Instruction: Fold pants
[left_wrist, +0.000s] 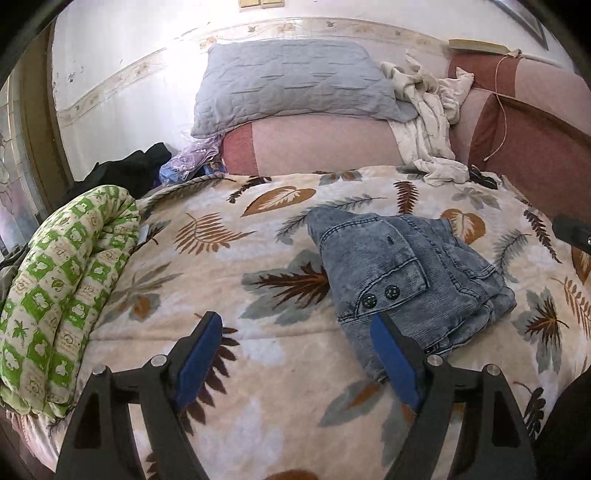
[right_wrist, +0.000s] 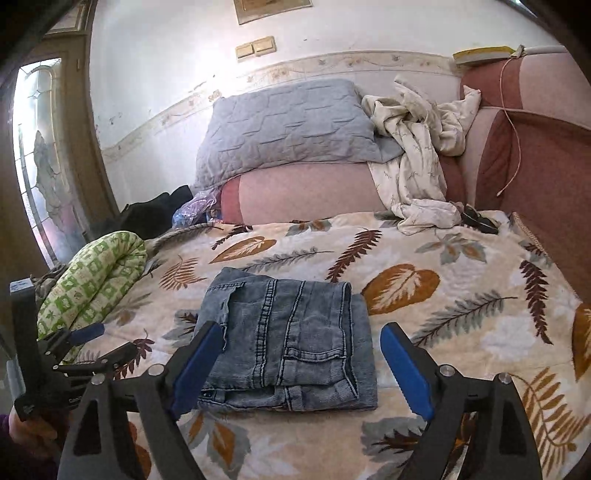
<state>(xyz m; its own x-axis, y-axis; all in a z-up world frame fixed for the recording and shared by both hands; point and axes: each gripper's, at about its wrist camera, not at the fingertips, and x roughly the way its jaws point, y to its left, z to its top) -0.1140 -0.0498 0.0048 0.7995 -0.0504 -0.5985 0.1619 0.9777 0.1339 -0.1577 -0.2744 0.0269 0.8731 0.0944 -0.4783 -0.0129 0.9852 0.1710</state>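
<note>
Left wrist view: the left gripper (left_wrist: 295, 325) hangs with its jaws spread and nothing between them, above the leaf-patterned blanket (left_wrist: 258, 362); the folded pants (left_wrist: 402, 273) lie on the blanket just ahead, right of centre, near a rolled green quilt (left_wrist: 62, 280). Right wrist view: the right gripper (right_wrist: 301, 338) is likewise spread and holds nothing, the folded pants (right_wrist: 291, 336) lying flat beyond its fingers; the left gripper (right_wrist: 99, 339) appears at left.
</note>
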